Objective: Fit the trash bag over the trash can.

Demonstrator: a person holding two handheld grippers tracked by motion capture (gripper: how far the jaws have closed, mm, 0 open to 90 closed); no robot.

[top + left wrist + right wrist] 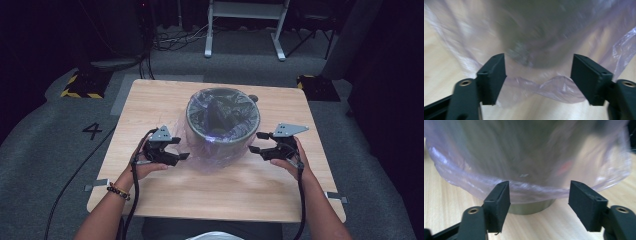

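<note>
We are looking down on a dark room with grey carpet (45, 150), where a white "4" (92, 131) is marked on the floor at nine o'clock from the table, two yellow-and-black striped blocks (80, 86) are sitting near the far corners, and a white metal frame (245, 25) is standing at twelve o'clock. The light wooden table (150, 100) is taking up the middle of the high view.

On it, slightly toward twelve o'clock from the centre, a round grey bin (223, 142) is standing upright. A thin, clear, purplish bag (200, 160) is lining it, folding over the rim and hanging crumpled down the outer wall to the tabletop. In the right gripper view the bag's hem (531, 192) is ending just above the bin's base. We are seeing no readable label on bin or bag.

The left gripper (184, 149) is sitting at eight o'clock of the bin, the right gripper (257, 142) at four o'clock. Both are standing with jaws wide apart, pointing at the bin and gripping nothing.
</note>
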